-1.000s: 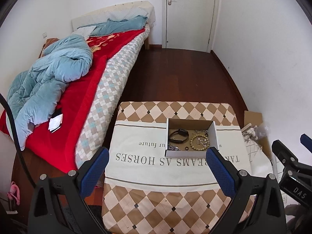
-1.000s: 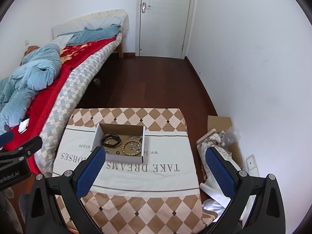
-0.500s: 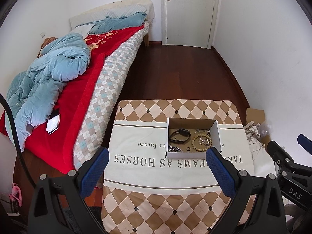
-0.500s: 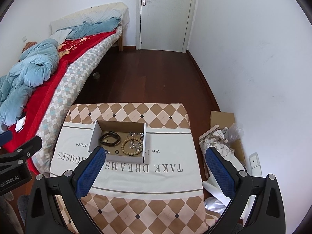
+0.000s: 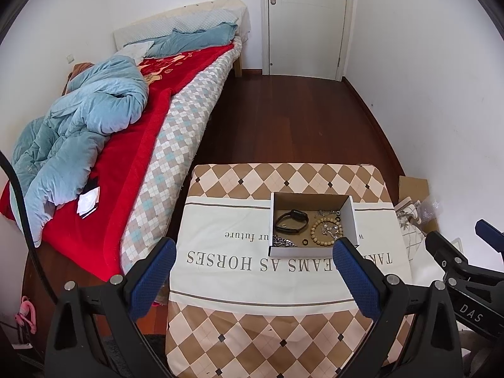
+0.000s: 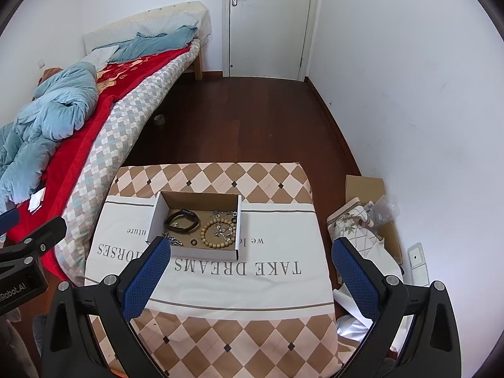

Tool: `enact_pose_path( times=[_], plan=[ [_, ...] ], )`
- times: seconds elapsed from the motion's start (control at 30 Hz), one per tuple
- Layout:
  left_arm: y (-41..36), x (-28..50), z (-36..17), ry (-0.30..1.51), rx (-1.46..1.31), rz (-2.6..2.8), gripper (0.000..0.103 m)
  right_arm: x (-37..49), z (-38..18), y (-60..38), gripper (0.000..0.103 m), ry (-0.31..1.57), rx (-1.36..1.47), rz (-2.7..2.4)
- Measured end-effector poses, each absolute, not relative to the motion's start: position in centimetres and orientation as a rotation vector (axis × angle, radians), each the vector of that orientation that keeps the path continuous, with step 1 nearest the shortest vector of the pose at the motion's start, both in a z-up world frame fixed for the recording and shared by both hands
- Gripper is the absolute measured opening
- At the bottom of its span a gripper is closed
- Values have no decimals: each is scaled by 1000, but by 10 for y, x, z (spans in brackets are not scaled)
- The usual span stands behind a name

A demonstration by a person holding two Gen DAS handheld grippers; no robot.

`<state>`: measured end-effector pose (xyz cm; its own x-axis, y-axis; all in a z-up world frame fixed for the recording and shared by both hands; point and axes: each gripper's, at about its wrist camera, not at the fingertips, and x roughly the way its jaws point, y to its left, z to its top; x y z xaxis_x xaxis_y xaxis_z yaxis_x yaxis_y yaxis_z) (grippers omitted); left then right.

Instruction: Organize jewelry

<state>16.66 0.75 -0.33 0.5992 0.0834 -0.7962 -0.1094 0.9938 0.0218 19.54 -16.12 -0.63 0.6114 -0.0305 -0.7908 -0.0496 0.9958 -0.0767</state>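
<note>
The cardboard box (image 5: 312,225) is the landmark here: it sits open-topped on the cloth-covered surface (image 5: 239,271), towards the far half of it, on the white band printed with lettering. All the jewelry lies inside the box, which suggests that it serves as the catch-all from which pieces are to be sorted.

Inside the box, a black wristband (image 5: 291,219) lies in the left half, curled into a loop. To the right of it rests a wooden bead bracelet (image 5: 324,231), with a tangle of small silver pieces (image 5: 329,214) across and behind it. A silver chain (image 5: 283,242) is bunched in the near left corner of the box, and a small dark ring (image 5: 305,242) lies by the near wall between the chain and the beads. The pieces touch or overlap at the beads, so lifting one may drag another.

The left claw (image 5: 252,271) hangs above the surface on the near side of the box, its blue-padded fingers spread wide and gripping nothing. The right claw (image 6: 250,271) is likewise spread and empty, also on the near side of the box and well apart from it. Both look held back and high, probably to keep the whole box in sight before a first piece is chosen.

No sorting looks begun. A bed (image 5: 132,119) runs along the left of the surface, well beyond the box.
</note>
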Motion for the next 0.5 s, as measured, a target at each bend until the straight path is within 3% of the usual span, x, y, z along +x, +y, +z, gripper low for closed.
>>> enact_pose_path(
  times=[0.5],
  plan=[
    [4,164,-3,916,-22,113,101,193,-5,-163,103,915,-83,20]
  ],
)
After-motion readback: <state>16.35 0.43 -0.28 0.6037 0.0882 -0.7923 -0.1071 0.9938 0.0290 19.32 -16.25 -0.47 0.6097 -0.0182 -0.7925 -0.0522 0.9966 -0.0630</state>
